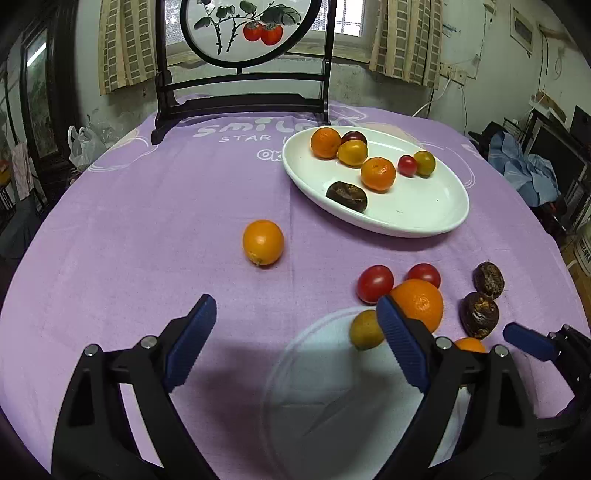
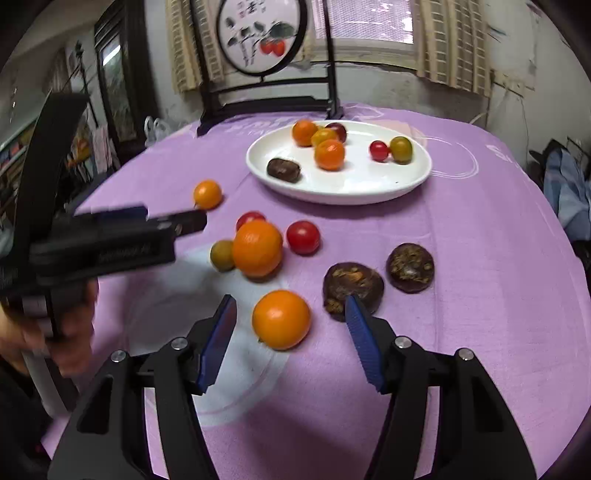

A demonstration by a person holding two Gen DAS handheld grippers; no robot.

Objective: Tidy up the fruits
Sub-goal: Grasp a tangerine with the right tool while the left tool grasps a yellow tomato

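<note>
A white oval plate [image 1: 424, 210] [image 2: 369, 188] at the back holds several fruits: oranges, small tomatoes, one dark brown fruit. Loose on the purple cloth lie a small orange [image 1: 263, 242] [image 2: 207, 194], a larger orange [image 1: 419, 301] [image 2: 257, 248], two red tomatoes [image 1: 375, 282] [image 2: 303, 237], a yellow-green tomato [image 1: 364, 330] [image 2: 221, 255], two dark brown wrinkled fruits [image 1: 480, 314] [image 2: 352, 286] and another orange [image 2: 280, 319]. My left gripper [image 1: 295, 338] is open and empty over the cloth. My right gripper [image 2: 291, 321] is open around that near orange, not touching it.
A dark wooden stand with a round painted screen [image 1: 243, 29] stands at the table's far edge. The purple cloth [image 1: 147, 221] covers the round table. A plastic bag [image 1: 83, 142] and clutter lie beyond the table's edges.
</note>
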